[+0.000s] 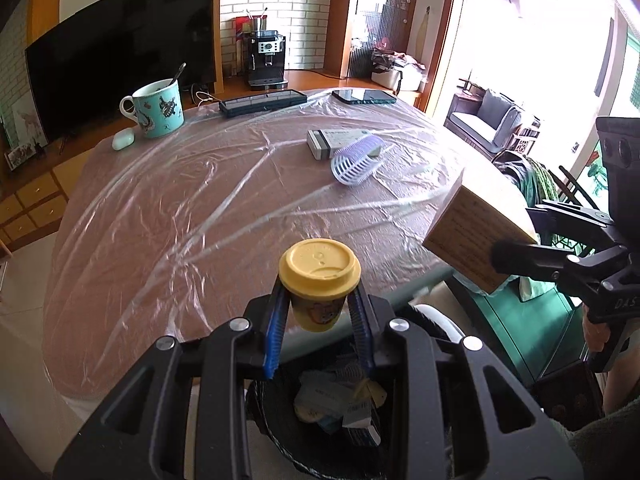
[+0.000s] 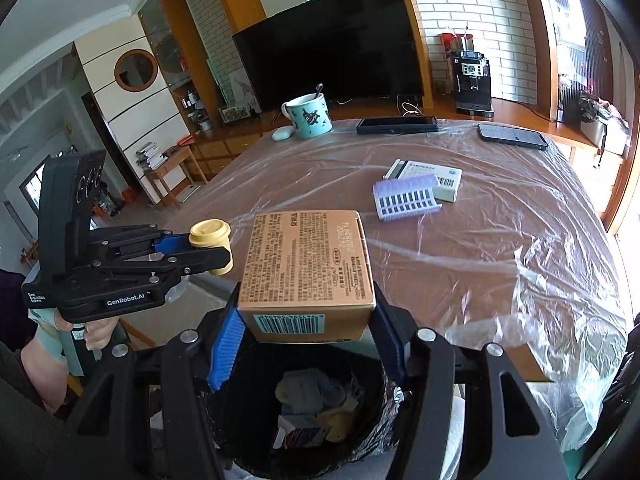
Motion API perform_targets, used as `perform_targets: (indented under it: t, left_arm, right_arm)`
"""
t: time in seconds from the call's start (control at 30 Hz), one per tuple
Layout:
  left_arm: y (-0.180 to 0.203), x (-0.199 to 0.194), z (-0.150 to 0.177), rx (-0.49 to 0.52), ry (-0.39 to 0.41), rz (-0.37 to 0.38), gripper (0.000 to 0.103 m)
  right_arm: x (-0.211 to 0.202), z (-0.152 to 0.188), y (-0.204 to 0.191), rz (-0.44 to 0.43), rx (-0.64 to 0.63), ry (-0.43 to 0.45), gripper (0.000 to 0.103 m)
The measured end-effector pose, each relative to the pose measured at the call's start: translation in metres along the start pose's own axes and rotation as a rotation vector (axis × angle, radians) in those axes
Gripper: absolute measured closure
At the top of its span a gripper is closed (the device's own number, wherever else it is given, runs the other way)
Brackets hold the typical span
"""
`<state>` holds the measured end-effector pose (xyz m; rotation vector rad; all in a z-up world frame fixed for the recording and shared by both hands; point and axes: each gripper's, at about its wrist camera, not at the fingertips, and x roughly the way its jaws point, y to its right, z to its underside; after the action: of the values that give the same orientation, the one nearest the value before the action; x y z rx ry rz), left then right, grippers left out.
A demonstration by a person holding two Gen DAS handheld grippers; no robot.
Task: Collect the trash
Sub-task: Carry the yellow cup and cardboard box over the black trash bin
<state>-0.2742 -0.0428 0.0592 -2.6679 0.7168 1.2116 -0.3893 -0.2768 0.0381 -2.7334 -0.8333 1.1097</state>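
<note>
Below both claws the bin (image 2: 304, 412) is part full; left claw (image 1: 318, 300) grips a cup (image 1: 319, 280), right claw (image 2: 306, 312) a box (image 2: 306, 264), and a comb (image 2: 406, 196) and carton (image 2: 438, 178) remain mid-tabletop (image 2: 500, 264).

"GenRobot.AI" is printed in white on the side of the left gripper (image 2: 224, 250); "DAS" is embossed on the right gripper (image 1: 516, 258). Print on the box (image 2: 308, 264) is not legible.

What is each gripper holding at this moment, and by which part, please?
The left gripper holds a small yellow cup by its sides, just under the lid. The right gripper holds a brown box by its two opposite side faces.
</note>
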Motion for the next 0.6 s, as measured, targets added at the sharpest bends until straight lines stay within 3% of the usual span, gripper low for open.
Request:
perform_targets:
  t: [0.6]
  left_arm:
    - [0.023, -0.010, 0.038, 0.034, -0.041, 0.002, 0.071]
  right_arm:
    - [-0.002, 0.034, -0.011, -0.016, -0.019, -0.059, 0.046]
